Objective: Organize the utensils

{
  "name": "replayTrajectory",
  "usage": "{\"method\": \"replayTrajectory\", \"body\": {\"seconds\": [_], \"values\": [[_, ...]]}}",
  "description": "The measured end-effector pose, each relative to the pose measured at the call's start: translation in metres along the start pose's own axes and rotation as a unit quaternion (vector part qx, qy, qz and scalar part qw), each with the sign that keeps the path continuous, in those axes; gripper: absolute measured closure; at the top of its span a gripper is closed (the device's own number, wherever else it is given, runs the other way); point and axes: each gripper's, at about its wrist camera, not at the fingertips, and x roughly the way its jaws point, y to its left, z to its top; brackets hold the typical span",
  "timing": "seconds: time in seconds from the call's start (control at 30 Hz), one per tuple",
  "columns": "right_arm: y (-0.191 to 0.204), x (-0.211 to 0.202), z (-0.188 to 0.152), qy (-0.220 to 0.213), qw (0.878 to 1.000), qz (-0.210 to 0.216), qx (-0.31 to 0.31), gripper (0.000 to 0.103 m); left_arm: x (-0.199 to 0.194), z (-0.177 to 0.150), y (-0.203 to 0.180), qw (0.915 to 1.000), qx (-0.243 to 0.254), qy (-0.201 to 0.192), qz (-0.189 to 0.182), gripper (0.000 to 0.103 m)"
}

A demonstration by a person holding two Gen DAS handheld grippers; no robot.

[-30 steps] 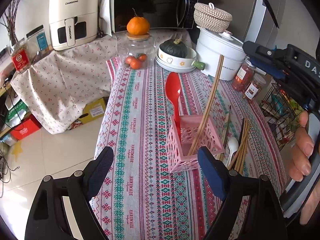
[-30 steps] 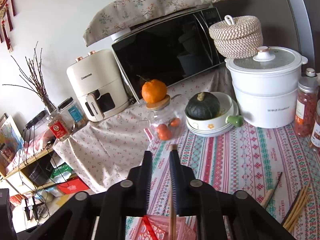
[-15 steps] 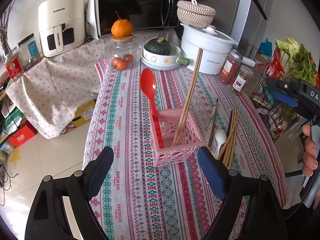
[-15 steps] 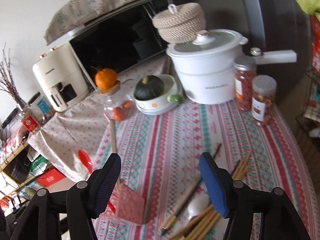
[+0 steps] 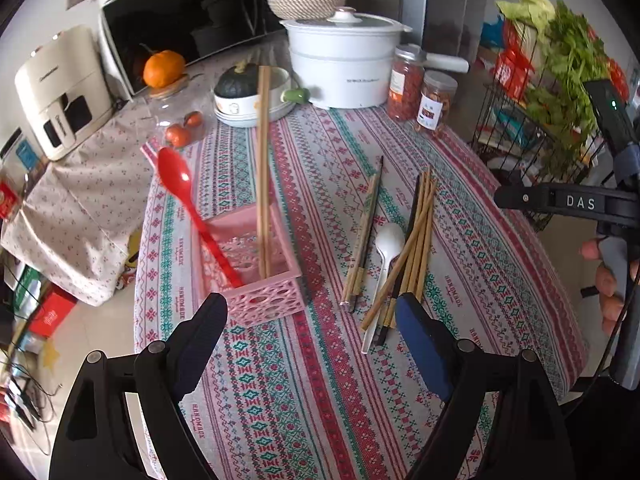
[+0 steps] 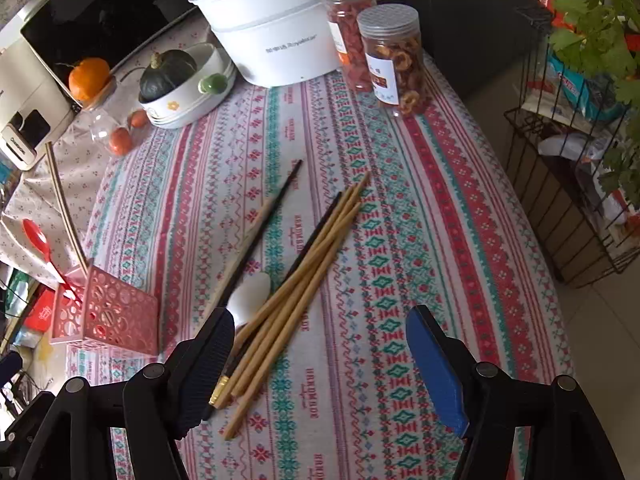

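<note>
A pink lattice basket [image 5: 262, 280] [image 6: 106, 312] stands on the patterned tablecloth and holds a red spoon [image 5: 176, 180] [image 6: 36, 240] and wooden chopsticks [image 5: 263, 160] [image 6: 64, 208]. To its right lie several loose wooden chopsticks [image 5: 416, 240] [image 6: 296, 280], a dark pair [image 5: 366, 232] [image 6: 264, 228] and a white spoon [image 5: 386, 252] [image 6: 250, 294]. My left gripper [image 5: 312, 344] is open and empty, just in front of the basket. My right gripper [image 6: 320, 364] is open and empty, above the near ends of the loose chopsticks.
A white pot [image 5: 340, 68] [image 6: 276, 36], two snack jars [image 5: 434, 104] [image 6: 394, 56], a bowl with a squash [image 5: 244, 96] [image 6: 180, 84] and a glass jar with an orange [image 5: 164, 68] [image 6: 88, 76] stand at the table's back. A wire rack [image 6: 572, 184] stands right of the table.
My right gripper has opened, leaving its chopsticks in the basket, and swung right over the loose chopsticks. My left gripper's view has shifted right; it stays open.
</note>
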Motion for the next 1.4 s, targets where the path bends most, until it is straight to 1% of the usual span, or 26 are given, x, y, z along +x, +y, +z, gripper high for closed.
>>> {"method": "replayTrajectory", "body": {"seconds": [0.1, 0.17, 0.23, 0.3, 0.47, 0.5, 0.53, 0.57, 0.6, 0.63, 0.67, 0.73, 0.8, 0.83, 0.9, 0.97, 1.0, 1.07, 1.13, 1.2, 1.27, 1.4], "values": [[-0.018, 0.008, 0.009, 0.008, 1.000, -0.010, 0.011, 0.027, 0.015, 0.021, -0.024, 0.9997, 0.014, 0.017, -0.005, 0.015], [-0.033, 0.013, 0.014, 0.018, 0.999, -0.004, 0.033, 0.027, 0.030, 0.036, -0.038, 0.9991, 0.019, 0.033, -0.019, 0.015], [-0.048, 0.017, 0.017, 0.029, 0.998, 0.002, 0.058, 0.027, 0.049, 0.050, -0.049, 0.9978, 0.014, 0.053, -0.038, 0.015], [-0.059, 0.023, 0.022, 0.046, 0.996, -0.002, 0.074, 0.027, 0.072, 0.062, -0.057, 0.9955, 0.001, 0.078, -0.054, 0.016], [-0.078, 0.034, 0.025, 0.063, 0.994, -0.004, 0.090, 0.027, 0.123, 0.087, -0.069, 0.9885, -0.033, 0.106, -0.103, 0.031], [-0.081, 0.037, 0.024, 0.071, 0.993, 0.000, 0.094, 0.027, 0.134, 0.091, -0.072, 0.9866, -0.038, 0.110, -0.114, 0.038], [-0.084, 0.041, 0.023, 0.079, 0.992, 0.006, 0.096, 0.027, 0.145, 0.096, -0.076, 0.9842, -0.045, 0.114, -0.128, 0.048], [-0.085, 0.044, 0.023, 0.086, 0.991, 0.012, 0.098, 0.027, 0.155, 0.100, -0.080, 0.9815, -0.050, 0.119, -0.141, 0.053], [-0.087, 0.047, 0.022, 0.090, 0.991, 0.013, 0.100, 0.027, 0.163, 0.103, -0.084, 0.9796, -0.053, 0.123, -0.150, 0.061], [-0.089, 0.049, 0.021, 0.093, 0.990, 0.012, 0.101, 0.027, 0.170, 0.105, -0.089, 0.9789, -0.051, 0.124, -0.154, 0.065], [-0.089, 0.050, 0.020, 0.096, 0.990, 0.011, 0.101, 0.027, 0.176, 0.108, -0.094, 0.9794, -0.047, 0.123, -0.153, 0.067], [-0.093, 0.051, 0.020, 0.099, 0.990, 0.011, 0.103, 0.027, 0.186, 0.113, -0.103, 0.9803, -0.037, 0.120, -0.152, 0.075], [-0.095, 0.050, 0.019, 0.098, 0.990, 0.012, 0.104, 0.027, 0.196, 0.115, -0.110, 0.9798, -0.032, 0.125, -0.153, 0.081], [-0.096, 0.050, 0.019, 0.097, 0.990, 0.011, 0.104, 0.027, 0.201, 0.117, -0.113, 0.9799, -0.031, 0.128, -0.151, 0.083], [-0.098, 0.049, 0.019, 0.096, 0.990, 0.009, 0.104, 0.027, 0.205, 0.121, -0.118, 0.9834, -0.024, 0.117, -0.137, 0.085], [-0.099, 0.050, 0.018, 0.097, 0.990, 0.011, 0.106, 0.027, 0.210, 0.125, -0.120, 0.9843, -0.022, 0.118, -0.129, 0.087], [-0.100, 0.050, 0.018, 0.098, 0.989, 0.011, 0.106, 0.027, 0.213, 0.126, -0.122, 0.9846, -0.022, 0.120, -0.125, 0.091], [-0.100, 0.051, 0.018, 0.099, 0.989, 0.010, 0.106, 0.027, 0.216, 0.125, -0.124, 0.9847, -0.016, 0.120, -0.125, 0.091], [-0.099, 0.052, 0.017, 0.100, 0.989, 0.010, 0.106, 0.027, 0.215, 0.126, -0.124, 0.9859, -0.013, 0.115, -0.121, 0.093], [-0.099, 0.052, 0.018, 0.100, 0.989, 0.009, 0.106, 0.027, 0.213, 0.126, -0.120, 0.9864, -0.019, 0.114, -0.117, 0.097], [-0.098, 0.054, 0.018, 0.101, 0.989, 0.008, 0.104, 0.027, 0.208, 0.124, -0.111, 0.9851, -0.030, 0.115, -0.124, 0.098], [-0.095, 0.056, 0.017, 0.102, 0.990, 0.007, 0.100, 0.027, 0.188, 0.127, -0.102, 0.9882, -0.029, 0.088, -0.122, 0.098]]}}
